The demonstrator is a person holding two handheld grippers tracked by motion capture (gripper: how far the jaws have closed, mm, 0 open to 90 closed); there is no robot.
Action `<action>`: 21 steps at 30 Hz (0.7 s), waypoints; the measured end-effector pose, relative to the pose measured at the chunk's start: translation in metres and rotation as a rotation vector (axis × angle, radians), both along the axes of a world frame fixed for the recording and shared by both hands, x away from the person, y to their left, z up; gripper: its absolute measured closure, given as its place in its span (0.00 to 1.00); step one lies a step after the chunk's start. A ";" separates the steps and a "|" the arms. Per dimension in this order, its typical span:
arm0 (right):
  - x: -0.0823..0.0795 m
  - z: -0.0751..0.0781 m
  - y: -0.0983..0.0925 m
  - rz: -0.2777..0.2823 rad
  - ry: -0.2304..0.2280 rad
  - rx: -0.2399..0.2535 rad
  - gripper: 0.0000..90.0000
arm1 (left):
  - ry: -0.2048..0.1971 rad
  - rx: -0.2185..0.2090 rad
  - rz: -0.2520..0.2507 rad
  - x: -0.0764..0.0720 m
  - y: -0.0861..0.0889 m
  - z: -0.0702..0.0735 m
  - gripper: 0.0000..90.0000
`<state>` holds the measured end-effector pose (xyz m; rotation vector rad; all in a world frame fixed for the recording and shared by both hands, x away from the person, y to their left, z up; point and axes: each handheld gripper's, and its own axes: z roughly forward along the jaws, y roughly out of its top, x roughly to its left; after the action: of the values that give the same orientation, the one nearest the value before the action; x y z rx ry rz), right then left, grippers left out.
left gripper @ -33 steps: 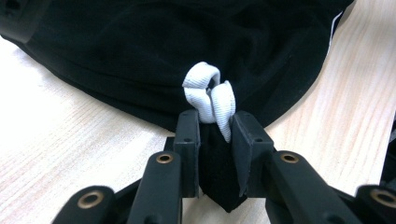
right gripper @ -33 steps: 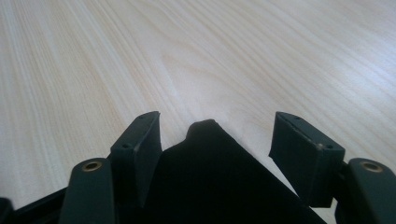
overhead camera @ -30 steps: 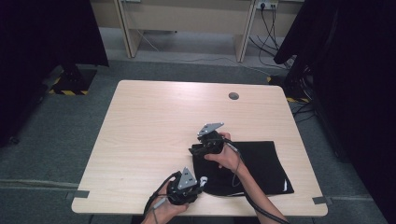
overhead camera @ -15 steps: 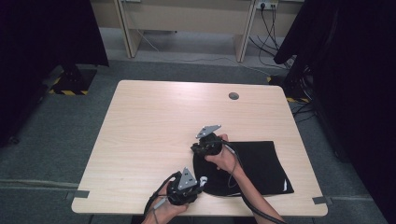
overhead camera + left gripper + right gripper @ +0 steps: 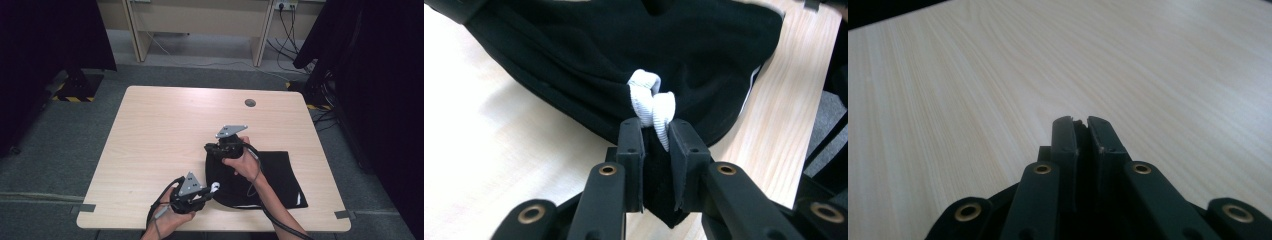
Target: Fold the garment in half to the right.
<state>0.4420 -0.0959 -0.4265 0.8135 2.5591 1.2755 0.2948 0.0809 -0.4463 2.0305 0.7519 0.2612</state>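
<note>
A black garment with a white drawstring lies on the right front of the wooden table. My left gripper is at its near left corner. In the left gripper view that gripper is shut on a fold of the black cloth and the drawstring. My right gripper holds the garment's far left edge. Its jaws stand nearly together with dark cloth pinched between them. Both pairs of jaws have just been closing further on the fabric. The garment's left edge is raised off the table.
A round cable hole sits near the table's far edge. Bare wood stretches over the left and far parts of the table. Beyond it stand desk legs with cables, and dark curtains hang on both sides.
The right gripper's jaws have closed on the garment's far left edge. Both hands have risen a little, and the garment's left side has lifted and bunched.
</note>
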 end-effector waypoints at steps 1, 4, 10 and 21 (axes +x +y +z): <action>0.000 0.003 0.000 0.001 -0.007 0.006 0.93 | -0.002 -0.009 -0.001 0.000 0.002 0.004 0.85; 0.000 0.015 -0.003 0.002 -0.027 0.038 0.93 | -0.016 -0.028 -0.003 0.000 0.003 0.015 0.85; -0.003 0.034 -0.020 0.006 -0.099 0.071 0.93 | -0.045 -0.040 -0.051 0.004 -0.015 0.036 0.86; -0.003 0.046 -0.071 -0.069 -0.127 0.119 0.93 | -0.066 -0.050 -0.132 0.020 -0.072 0.054 0.85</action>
<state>0.4395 -0.1668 -0.3803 0.8071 2.3553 1.4218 0.3151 0.0089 -0.3920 2.0048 0.5753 0.2299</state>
